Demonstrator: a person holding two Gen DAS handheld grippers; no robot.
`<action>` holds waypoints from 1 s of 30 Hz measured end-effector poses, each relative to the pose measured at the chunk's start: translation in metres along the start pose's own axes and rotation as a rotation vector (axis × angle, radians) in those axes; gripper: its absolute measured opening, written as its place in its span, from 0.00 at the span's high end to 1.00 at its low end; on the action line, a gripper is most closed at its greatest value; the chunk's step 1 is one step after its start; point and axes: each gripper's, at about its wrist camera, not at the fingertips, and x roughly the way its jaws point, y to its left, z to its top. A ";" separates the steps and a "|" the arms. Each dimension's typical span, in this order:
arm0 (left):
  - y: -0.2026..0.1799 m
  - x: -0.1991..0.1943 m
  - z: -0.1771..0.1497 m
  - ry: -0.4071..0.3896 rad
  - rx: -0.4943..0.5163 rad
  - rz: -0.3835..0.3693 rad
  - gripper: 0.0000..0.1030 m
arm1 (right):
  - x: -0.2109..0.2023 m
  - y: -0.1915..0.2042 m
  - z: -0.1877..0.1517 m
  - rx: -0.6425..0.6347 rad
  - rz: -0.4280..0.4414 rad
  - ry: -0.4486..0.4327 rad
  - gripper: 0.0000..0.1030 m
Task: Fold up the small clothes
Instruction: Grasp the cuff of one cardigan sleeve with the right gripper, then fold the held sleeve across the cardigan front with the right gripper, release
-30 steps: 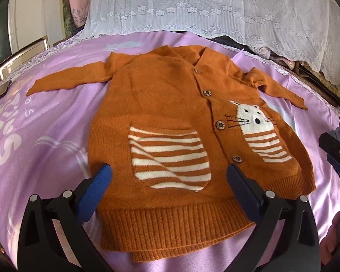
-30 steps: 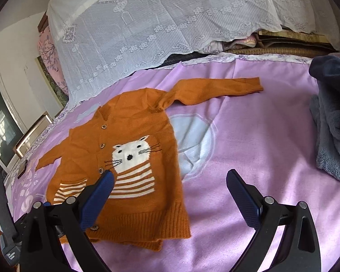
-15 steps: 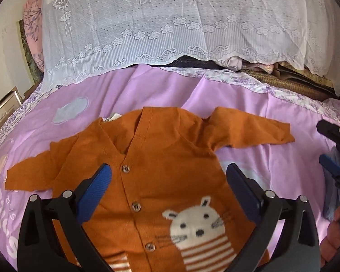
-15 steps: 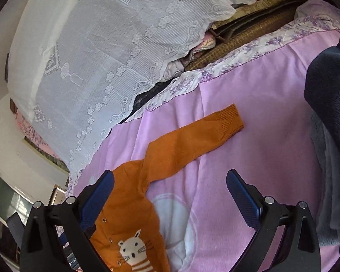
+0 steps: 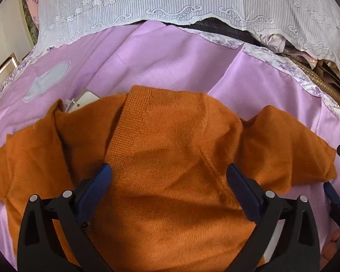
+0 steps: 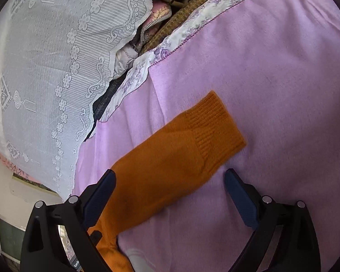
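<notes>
Left gripper (image 5: 168, 176): jaws spread wide, low over the shoulder area of the orange cardigan (image 5: 165, 149), which lies flat on the purple blanket (image 5: 170, 56). Right gripper (image 6: 168, 181): jaws spread, straddling the sleeve (image 6: 176, 156) near its ribbed cuff (image 6: 215, 124), gripping nothing.

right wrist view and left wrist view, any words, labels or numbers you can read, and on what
"Gen", cut off: white print on a dark object behind the right gripper's left finger.
White tag at the orange knitted cardigan's collar: no print legible.
Nothing else readable.
</notes>
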 end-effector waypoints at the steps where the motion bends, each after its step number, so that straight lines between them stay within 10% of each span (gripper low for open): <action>1: -0.001 0.009 -0.002 0.007 0.001 0.003 0.04 | 0.001 0.000 0.002 -0.009 -0.003 -0.021 0.09; 4: -0.005 0.017 -0.009 -0.005 0.034 0.023 0.04 | 0.005 0.003 0.004 -0.092 -0.035 -0.062 0.46; 6: -0.008 0.013 -0.009 -0.026 0.050 0.026 0.04 | 0.007 -0.002 0.007 -0.089 -0.014 -0.059 0.91; 7: -0.010 0.013 -0.009 -0.025 0.060 0.033 0.04 | 0.003 -0.006 0.009 -0.060 0.003 -0.069 0.94; 12: -0.016 -0.005 -0.014 -0.065 0.090 -0.053 0.04 | -0.052 -0.005 0.013 -0.095 -0.060 -0.261 0.94; 20: -0.027 0.012 -0.013 0.019 0.124 -0.092 0.04 | -0.018 -0.033 0.013 -0.071 -0.226 -0.125 0.91; 26: -0.044 -0.016 -0.019 -0.108 0.209 0.002 0.04 | -0.020 -0.031 0.008 -0.041 -0.138 -0.120 0.52; 28: -0.049 -0.026 -0.021 -0.138 0.220 -0.025 0.04 | -0.019 -0.032 0.006 -0.021 -0.106 -0.103 0.52; 30: -0.051 -0.030 -0.021 -0.139 0.216 -0.065 0.04 | -0.019 -0.037 0.007 0.012 -0.076 -0.097 0.82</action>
